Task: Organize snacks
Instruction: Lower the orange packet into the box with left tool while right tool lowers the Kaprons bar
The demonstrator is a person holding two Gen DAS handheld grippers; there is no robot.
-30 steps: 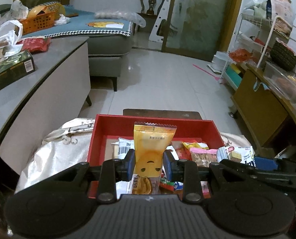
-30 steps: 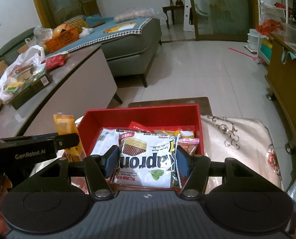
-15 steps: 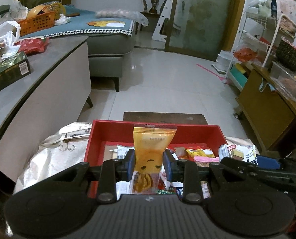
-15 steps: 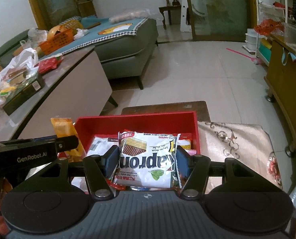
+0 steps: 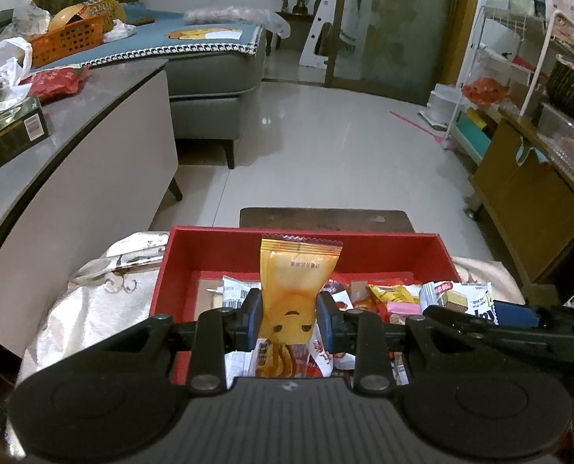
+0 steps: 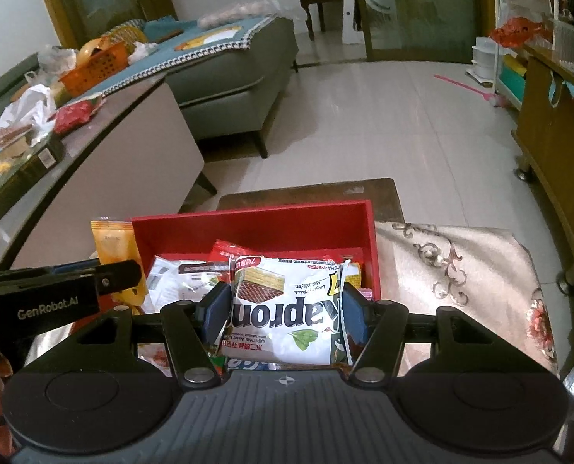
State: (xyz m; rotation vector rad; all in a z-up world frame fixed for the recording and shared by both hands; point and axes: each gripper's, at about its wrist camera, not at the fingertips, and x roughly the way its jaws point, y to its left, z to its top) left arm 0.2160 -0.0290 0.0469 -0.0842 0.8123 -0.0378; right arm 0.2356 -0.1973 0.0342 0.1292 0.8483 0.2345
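Your left gripper is pinching the yellow snack pack mid-body, right gripper clamps the wafer bag, both held just above the red box. They look light, crinkly and slippery, so grip the middle gently.

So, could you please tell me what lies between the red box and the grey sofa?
Just past the red box comes a dark wooden stool top, then bare tiled floor up to the grey sofa; the right wrist view shows it best.
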